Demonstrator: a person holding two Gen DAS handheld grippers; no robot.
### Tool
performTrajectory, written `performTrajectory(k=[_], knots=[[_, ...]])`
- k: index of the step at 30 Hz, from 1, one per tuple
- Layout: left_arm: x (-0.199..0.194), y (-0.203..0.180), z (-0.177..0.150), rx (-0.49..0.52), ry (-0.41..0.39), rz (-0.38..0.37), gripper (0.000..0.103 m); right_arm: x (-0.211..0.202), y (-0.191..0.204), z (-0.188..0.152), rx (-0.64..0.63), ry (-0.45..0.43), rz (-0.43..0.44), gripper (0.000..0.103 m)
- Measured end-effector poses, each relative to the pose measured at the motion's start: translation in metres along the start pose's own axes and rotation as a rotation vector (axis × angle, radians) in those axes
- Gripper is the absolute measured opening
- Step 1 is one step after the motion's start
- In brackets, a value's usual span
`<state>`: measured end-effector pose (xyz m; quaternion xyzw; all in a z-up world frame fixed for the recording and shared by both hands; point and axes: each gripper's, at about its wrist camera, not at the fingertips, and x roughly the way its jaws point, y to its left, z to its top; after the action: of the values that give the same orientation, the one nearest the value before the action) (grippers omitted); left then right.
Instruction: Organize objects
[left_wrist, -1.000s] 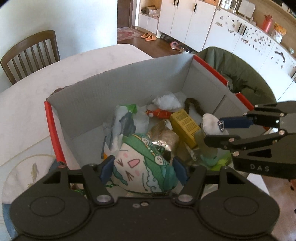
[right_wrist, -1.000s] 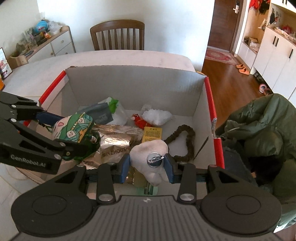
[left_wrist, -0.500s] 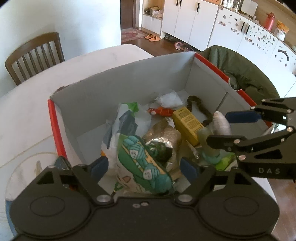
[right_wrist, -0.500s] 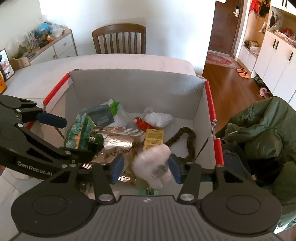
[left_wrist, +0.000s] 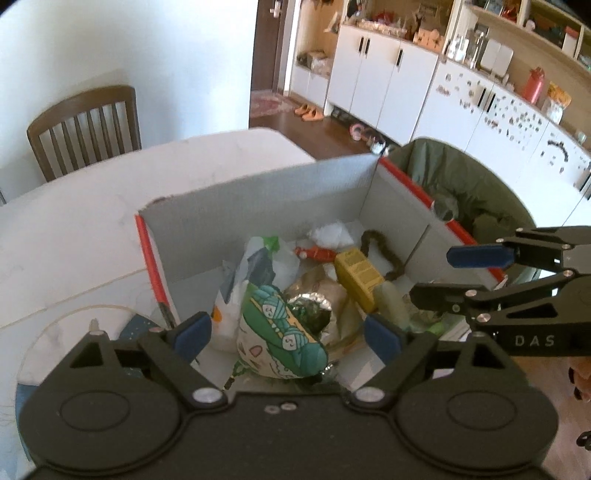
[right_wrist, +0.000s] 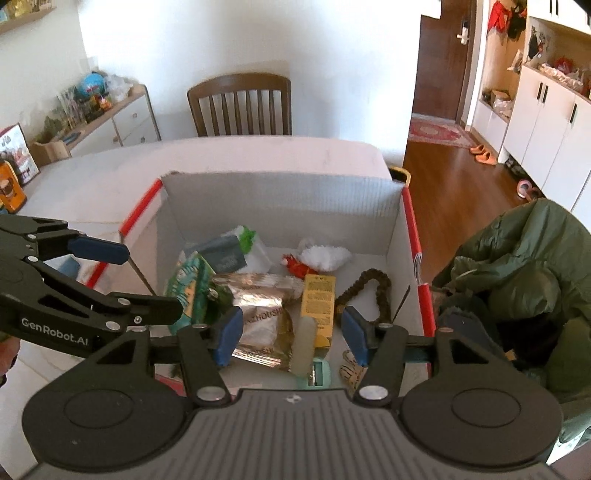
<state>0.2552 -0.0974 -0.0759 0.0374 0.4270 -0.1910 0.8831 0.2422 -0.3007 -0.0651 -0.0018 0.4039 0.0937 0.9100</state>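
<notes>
White walls, white cabinets (left_wrist: 376, 85) and a wood floor surround a pale table (right_wrist: 236, 162) with a brown slatted wooden chair (right_wrist: 240, 105) at its far side. On the table stands a large grey cardboard box with red-taped edges (right_wrist: 280, 195), open at the top. Just beside its right wall lies a bundled olive-green jacket (right_wrist: 517, 266).

Inside the box, a crinkled silver-and-gold foil bag (right_wrist: 258, 317) lies in the middle, with a white plastic bag with green print (left_wrist: 266, 254) behind it toward the back wall. A green cartoon-printed pouch (left_wrist: 280, 332) rests at the near left, leaning on the foil bag. A yellow rectangular carton (right_wrist: 317, 306) lies right of the foil, touching it, and a brown fuzzy loop (right_wrist: 365, 291) curls near the right wall. A small red toy (left_wrist: 317, 254) sits beside a white fluffy wad (right_wrist: 325, 254) at the back. A pale cream plush piece (right_wrist: 303, 343) lies at the carton's near end.

Above the box's near edge, the left gripper (left_wrist: 288, 334) is spread wide and empty over the pouch. The right gripper (right_wrist: 291, 336) is likewise parted, gripping nothing, with the plush piece lying below between its fingers.
</notes>
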Motion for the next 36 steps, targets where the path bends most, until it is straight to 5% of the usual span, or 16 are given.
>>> performTrajectory(k=[9, 25, 36], knots=[[-0.05, 0.001, -0.003, -0.015, -0.129, -0.021, 0.089, -0.044, 0.013, 0.001, 0.051, -0.099, 0.005, 0.064], [-0.103, -0.003, -0.014, 0.043, -0.233, -0.05, 0.09, -0.084, 0.037, -0.008, 0.07, -0.167, 0.002, 0.073], [-0.121, -0.006, -0.02, 0.071, -0.287, -0.068, 0.102, -0.105, 0.046, -0.016, 0.083, -0.209, -0.015, 0.08]])
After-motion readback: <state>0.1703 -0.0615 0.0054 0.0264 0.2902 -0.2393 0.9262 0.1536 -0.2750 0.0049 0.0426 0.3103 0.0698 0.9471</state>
